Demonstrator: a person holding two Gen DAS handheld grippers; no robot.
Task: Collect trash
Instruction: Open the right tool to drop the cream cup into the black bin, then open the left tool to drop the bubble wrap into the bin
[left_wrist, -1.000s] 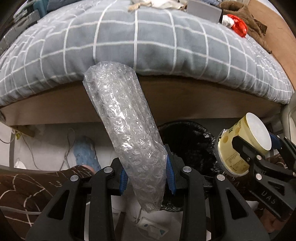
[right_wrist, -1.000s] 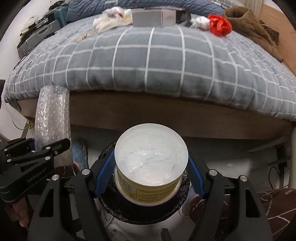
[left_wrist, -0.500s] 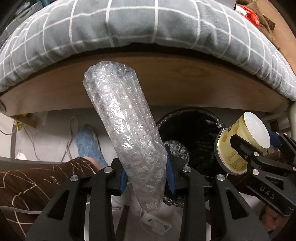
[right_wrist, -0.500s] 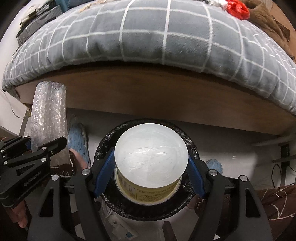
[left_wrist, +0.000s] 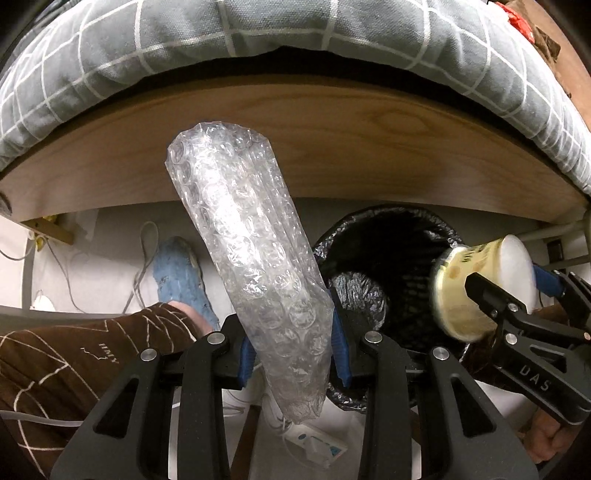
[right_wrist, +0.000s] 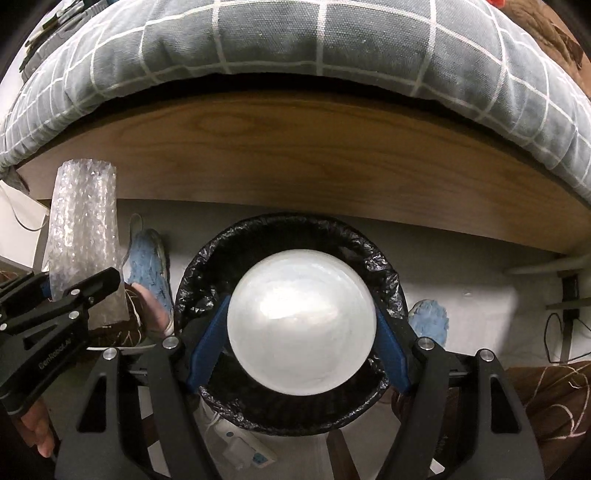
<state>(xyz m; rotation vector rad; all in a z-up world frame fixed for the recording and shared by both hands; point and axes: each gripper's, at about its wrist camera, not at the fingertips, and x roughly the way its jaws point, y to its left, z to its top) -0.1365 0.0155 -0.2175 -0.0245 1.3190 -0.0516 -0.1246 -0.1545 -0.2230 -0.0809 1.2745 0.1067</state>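
right wrist: tub (right_wrist: 301, 325) between hand-held gripper (right_wrist: 301, 334) pads

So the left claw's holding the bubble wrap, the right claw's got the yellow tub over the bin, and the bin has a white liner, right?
Not quite: the liner is black, not white, as the right wrist view shows around the bin rim. The rest stands: the left claw holds the bubble wrap, and the right claw has the yellow tub over the bin.
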